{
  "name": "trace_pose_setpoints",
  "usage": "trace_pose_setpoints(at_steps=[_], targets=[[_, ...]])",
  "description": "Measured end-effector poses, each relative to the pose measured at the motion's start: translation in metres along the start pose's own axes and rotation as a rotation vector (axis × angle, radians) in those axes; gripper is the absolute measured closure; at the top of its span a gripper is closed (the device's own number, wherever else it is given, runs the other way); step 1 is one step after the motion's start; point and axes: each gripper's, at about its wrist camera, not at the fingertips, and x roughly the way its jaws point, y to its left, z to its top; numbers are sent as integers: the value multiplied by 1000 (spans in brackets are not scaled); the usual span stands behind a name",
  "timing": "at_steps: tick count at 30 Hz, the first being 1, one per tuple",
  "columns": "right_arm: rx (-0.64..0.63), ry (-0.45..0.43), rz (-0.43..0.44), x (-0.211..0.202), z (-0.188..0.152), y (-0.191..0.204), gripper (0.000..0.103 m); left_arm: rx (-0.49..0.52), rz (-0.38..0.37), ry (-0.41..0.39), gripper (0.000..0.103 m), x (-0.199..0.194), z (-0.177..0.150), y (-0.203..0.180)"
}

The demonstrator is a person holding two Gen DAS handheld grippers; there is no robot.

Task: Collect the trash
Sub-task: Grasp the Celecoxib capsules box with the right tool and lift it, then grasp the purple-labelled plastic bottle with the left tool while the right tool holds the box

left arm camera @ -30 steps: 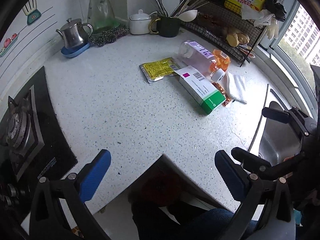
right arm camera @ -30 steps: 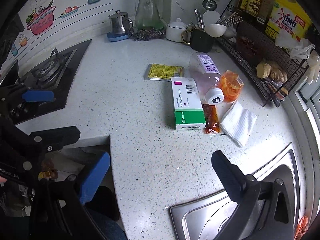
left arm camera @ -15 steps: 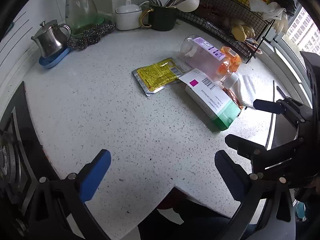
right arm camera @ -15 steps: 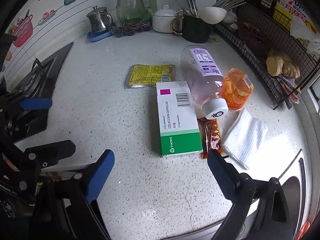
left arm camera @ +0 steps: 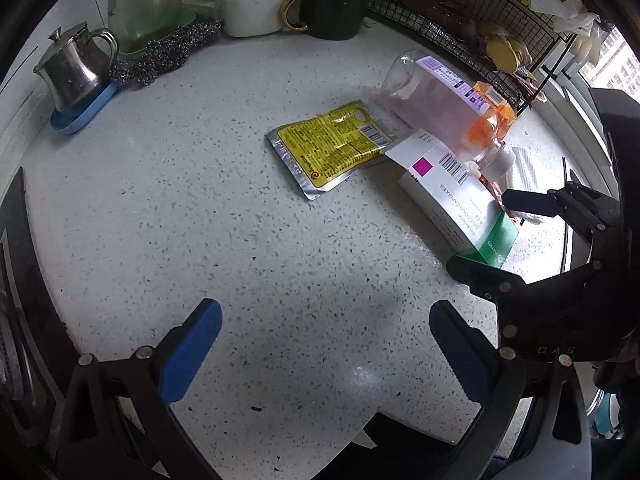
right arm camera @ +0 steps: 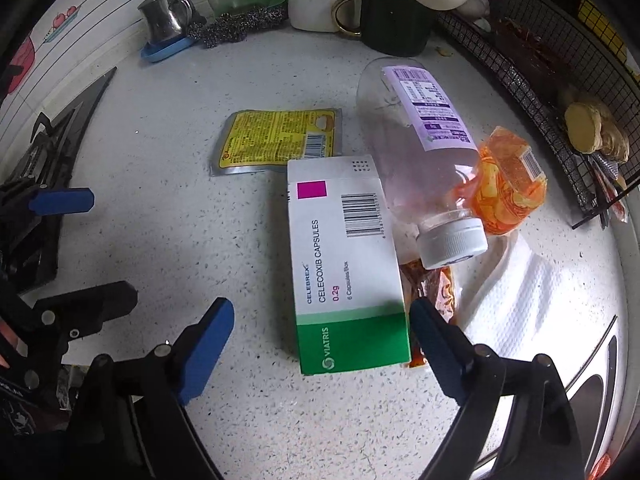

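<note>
A white and green medicine box (right arm camera: 344,264) lies flat on the speckled counter (right arm camera: 180,208). Its green near end sits between the fingers of my right gripper (right arm camera: 320,320), whose jaws are closing; the pads do not touch it. Against the box's right side lies a clear bottle (right arm camera: 416,152) with a purple label and white cap, an orange packet (right arm camera: 508,184), a red sauce sachet (right arm camera: 432,292) and a white paper towel (right arm camera: 532,292). A yellow foil sachet (left arm camera: 332,148) lies behind the box. My left gripper (left arm camera: 324,314) hangs open over bare counter, left of the box (left arm camera: 452,200).
Along the back wall stand a steel teapot (left arm camera: 76,68) on a blue dish, a glass carafe (left arm camera: 144,0), a steel scrubber (left arm camera: 168,56), a white lidded pot (left arm camera: 252,8) and a dark mug (left arm camera: 332,12) of utensils. A wire rack (right arm camera: 560,80) lines the right; the sink (right arm camera: 580,380) is near right, the stove (right arm camera: 44,152) left.
Both grippers have moved forward and down toward the pile of trash. The right gripper's jaws have narrowed a little and now straddle the box's near end.
</note>
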Motion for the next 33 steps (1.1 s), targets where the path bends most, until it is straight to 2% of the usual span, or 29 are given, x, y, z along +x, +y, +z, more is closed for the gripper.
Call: trace_pose_setpoints(at_steps=[4,6,11,17,21,29,33], targets=[[-22,4,-20,10,6,2,14,-3,-2,11,0,6,-1,0],[-29,13,-15,14,8,2,21,-7,-4,10,0,6,-1,0],[-79,18,-5,18,12,12,46,-19,-1,5,0,4,-3,3],[-87,-19,-2,7,-4,26,47,-27,-12,-10,0,-7,-5,3],[-63,-47,-4,-19,-16,21,47,-14,-33,-24,0,-19,2,-6],[72,-107,-40,-69,-19,-34,47,71,-70,-67,0,-39,44,-41],[164,-130,-63,-88,-19,-61,47,116,-86,-53,0,-35,73,-60]])
